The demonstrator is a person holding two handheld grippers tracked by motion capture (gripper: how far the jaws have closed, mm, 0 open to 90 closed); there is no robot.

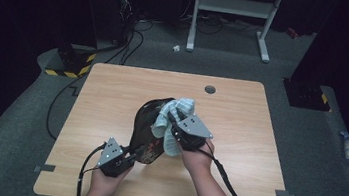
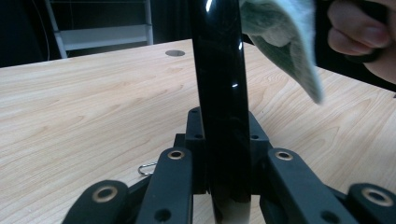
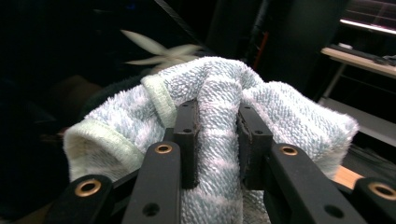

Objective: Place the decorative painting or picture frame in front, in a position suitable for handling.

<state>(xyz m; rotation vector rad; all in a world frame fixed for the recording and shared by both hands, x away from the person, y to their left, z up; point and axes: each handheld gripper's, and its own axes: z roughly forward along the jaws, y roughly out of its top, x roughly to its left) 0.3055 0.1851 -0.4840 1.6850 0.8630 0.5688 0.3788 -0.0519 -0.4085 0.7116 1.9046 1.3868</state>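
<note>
Left tool [image 1: 127,156] clamps a glossy black curved dish [image 1: 148,125]; right tool [image 1: 175,123] pinches a fluffy terry towel [image 1: 172,120]

Bench [image 1: 112,95] is pale wood-grain laminate, smooth and matt. The black object [image 2: 219,93] clamped in the left hand-held gripper [image 1: 127,158] looks like glossy hard plastic, mirror-smooth with highlights. Towel [image 3: 219,93] is looped terry cloth, rough, pale blue-white; hand-held gripper jaws matt black plastic, brass-coloured rivets

Glossy black tray [image 1: 148,125] on edge, pale towel [image 1: 173,120] seemingly against it
</note>
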